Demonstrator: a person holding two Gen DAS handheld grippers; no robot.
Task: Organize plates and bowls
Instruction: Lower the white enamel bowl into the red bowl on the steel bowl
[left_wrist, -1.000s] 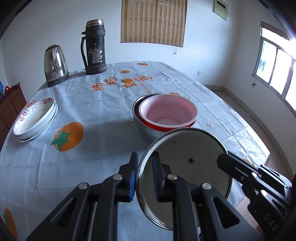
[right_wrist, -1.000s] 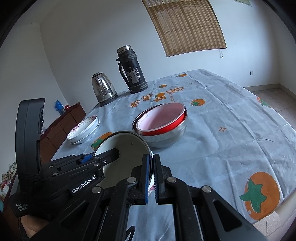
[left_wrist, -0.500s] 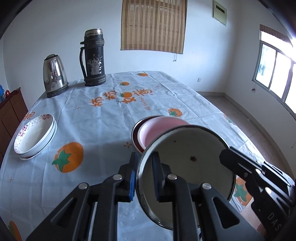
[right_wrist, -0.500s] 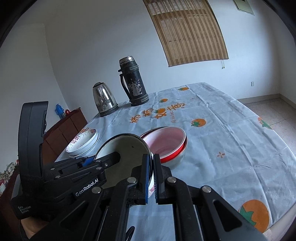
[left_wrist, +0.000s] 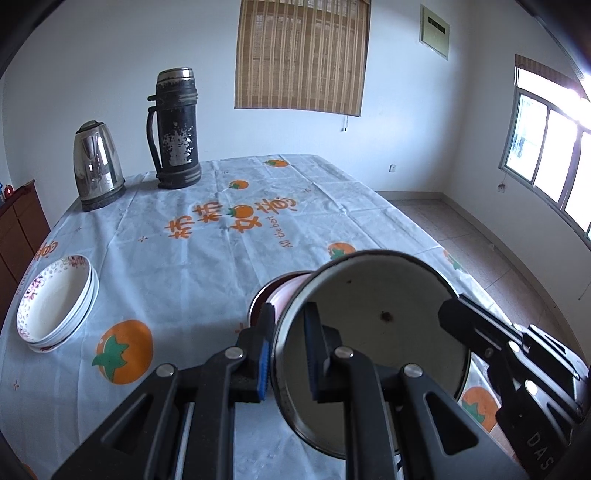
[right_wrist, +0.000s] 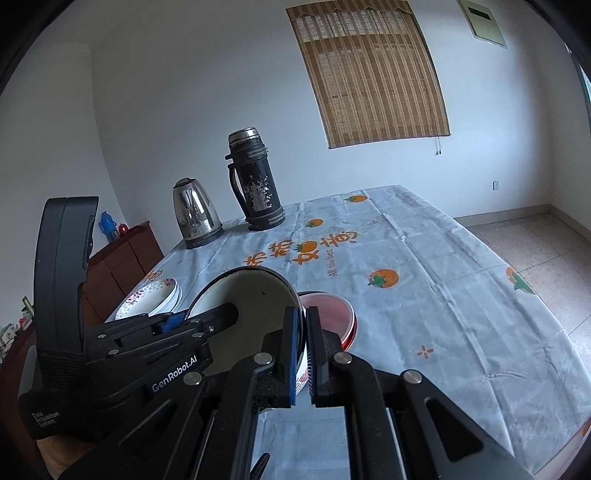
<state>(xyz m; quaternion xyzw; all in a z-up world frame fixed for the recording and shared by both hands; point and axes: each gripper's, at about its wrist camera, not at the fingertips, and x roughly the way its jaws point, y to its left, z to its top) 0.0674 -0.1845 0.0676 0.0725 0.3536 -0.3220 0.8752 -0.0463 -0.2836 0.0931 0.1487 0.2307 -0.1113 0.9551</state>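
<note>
Both grippers hold one white enamel bowl with a dark rim, lifted and tilted above the table. My left gripper is shut on its left rim. My right gripper is shut on its right rim, and the bowl also shows in the right wrist view. Behind and below it, a pink-lined red bowl sits nested in a steel bowl, mostly hidden in the left wrist view. A stack of white floral plates lies at the table's left edge.
A steel kettle and a tall black thermos stand at the far left of the table. A wooden cabinet stands left of the table. Tiled floor and a window lie to the right.
Both grippers have raised the white bowl together and pulled back. The nested red and steel bowls now lie farther below and are largely hidden behind it.
</note>
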